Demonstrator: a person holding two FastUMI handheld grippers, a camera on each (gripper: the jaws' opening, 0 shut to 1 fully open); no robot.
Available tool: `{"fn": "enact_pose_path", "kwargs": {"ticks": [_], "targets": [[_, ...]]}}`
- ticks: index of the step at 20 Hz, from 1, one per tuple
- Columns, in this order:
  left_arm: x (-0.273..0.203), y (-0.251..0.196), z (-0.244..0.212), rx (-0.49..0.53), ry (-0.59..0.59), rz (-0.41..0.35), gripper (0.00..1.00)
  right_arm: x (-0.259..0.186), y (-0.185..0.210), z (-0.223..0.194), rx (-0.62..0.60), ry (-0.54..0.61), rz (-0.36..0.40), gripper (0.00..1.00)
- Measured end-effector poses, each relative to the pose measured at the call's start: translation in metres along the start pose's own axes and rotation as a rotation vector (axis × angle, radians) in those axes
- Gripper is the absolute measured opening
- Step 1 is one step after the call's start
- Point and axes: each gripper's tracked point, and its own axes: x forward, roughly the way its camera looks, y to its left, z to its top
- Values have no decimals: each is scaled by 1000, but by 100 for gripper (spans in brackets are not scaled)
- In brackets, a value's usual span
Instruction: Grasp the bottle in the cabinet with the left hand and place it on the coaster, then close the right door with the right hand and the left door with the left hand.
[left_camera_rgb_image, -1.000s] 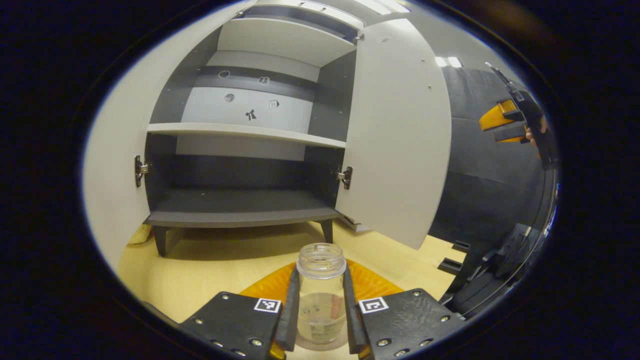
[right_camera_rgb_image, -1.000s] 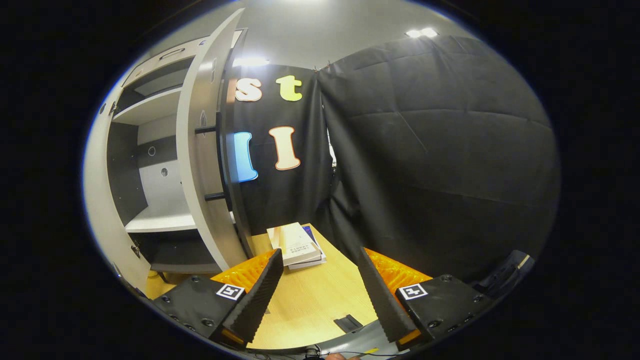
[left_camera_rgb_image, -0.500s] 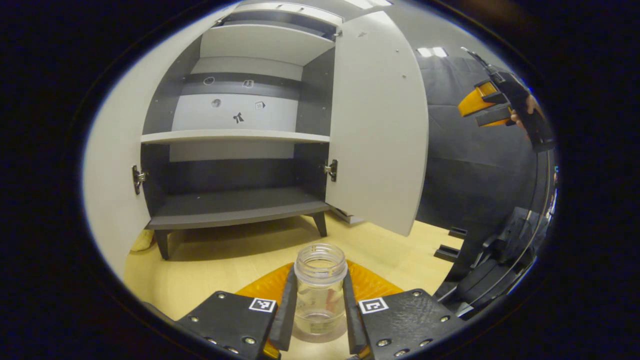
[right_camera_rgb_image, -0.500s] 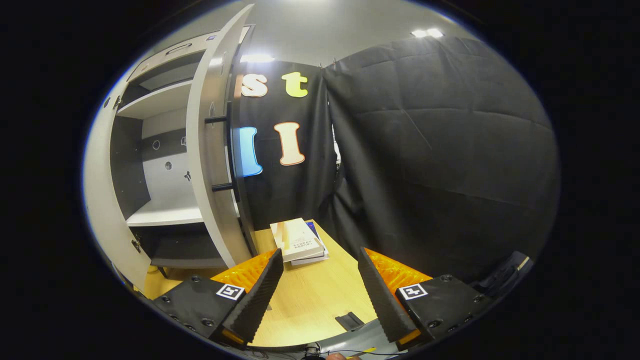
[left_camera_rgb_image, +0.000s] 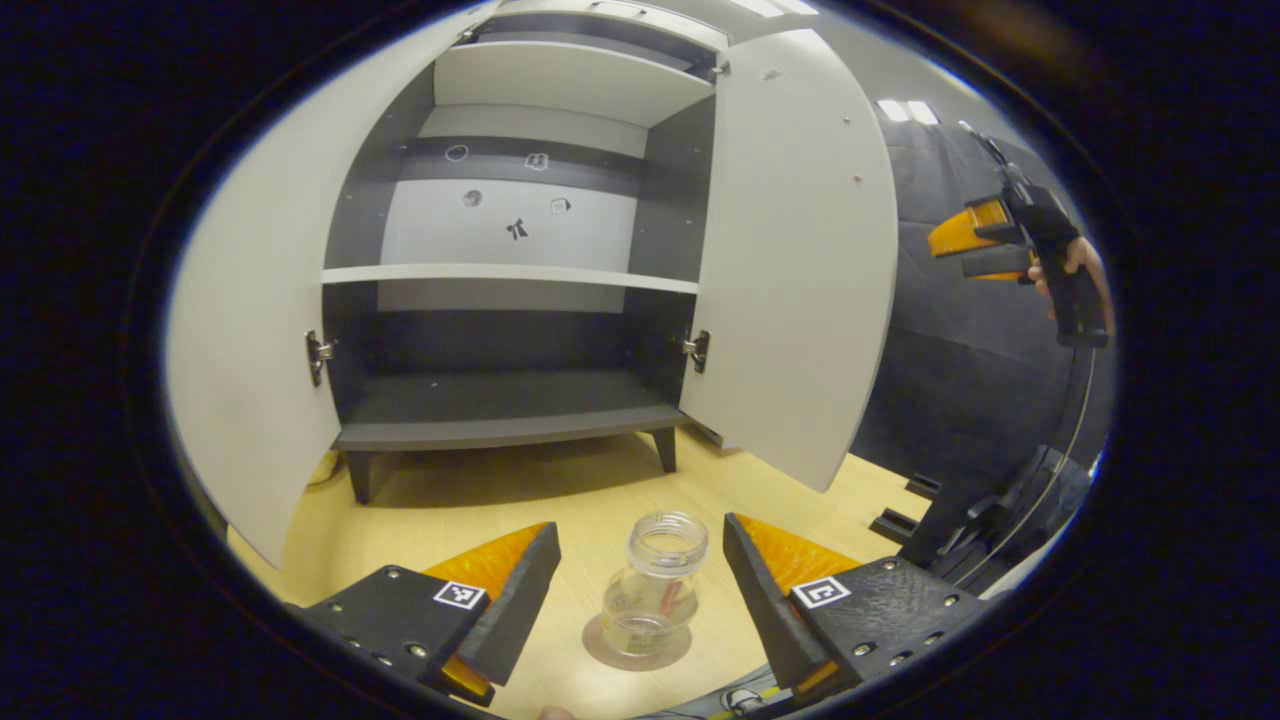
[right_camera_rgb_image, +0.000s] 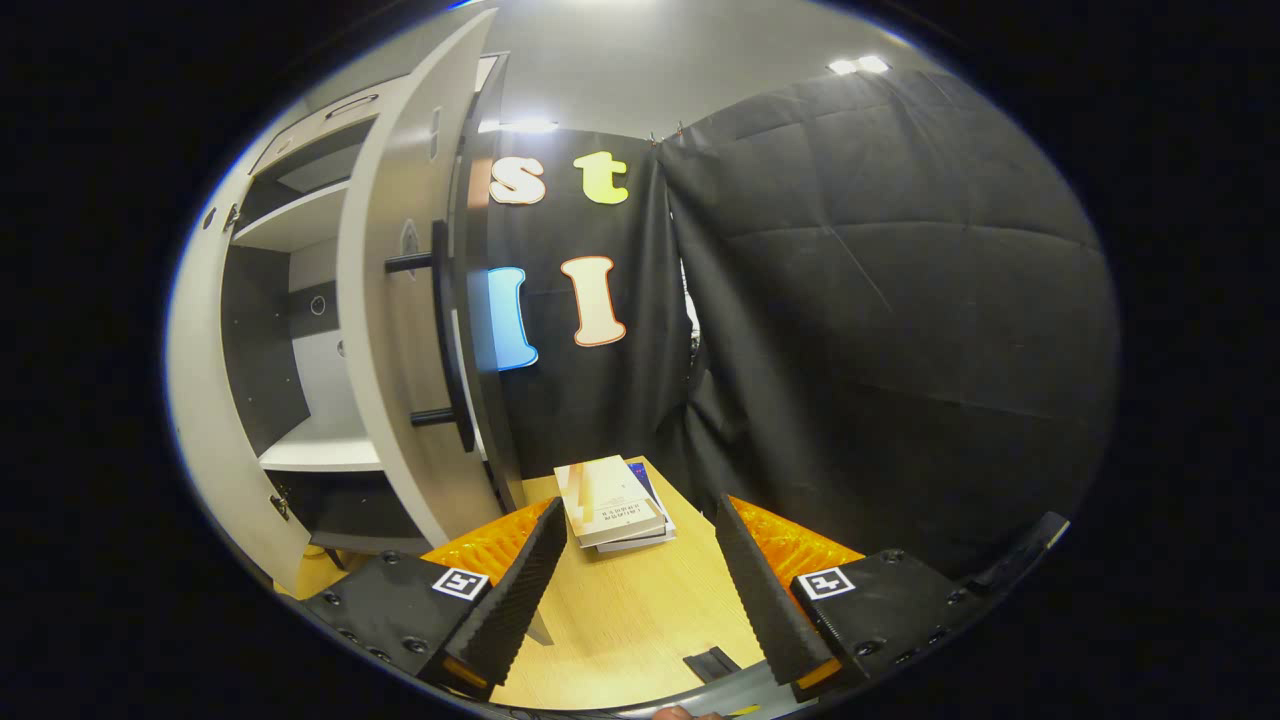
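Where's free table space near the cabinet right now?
Bare light wood table between the grey cabinet's legs and the clear glass bottle on its round coaster. Also bare between the stacked books and the right gripper. Crowded: beside the open right door.

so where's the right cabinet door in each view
Left gripper view: the right door stands open right of centre, its pale inner face toward the camera, hinged beside the cabinet's dark shelves.
Right gripper view: the same right door is left of centre, seen nearly edge-on, with its dark bar handle on the outer face.
Shared landmark: the white middle shelf inside the cabinet, just beyond the door.
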Motion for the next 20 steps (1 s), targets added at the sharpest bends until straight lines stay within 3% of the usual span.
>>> {"fn": "enact_pose_path", "kwargs": {"ticks": [9, 12, 15, 20], "targets": [[-80, 12, 123, 31, -102, 212, 95, 47, -3, 53, -29, -113, 109, 94], [-97, 25, 156, 60, -107, 352, 96, 52, 8, 61, -44, -127, 167, 94], [-99, 17, 181, -8, -113, 384, 94, 54, 20, 72, -49, -128, 232, 96], [-108, 25, 215, -54, -113, 518, 95, 60, 32, 90, -81, -148, 322, 96]]}}
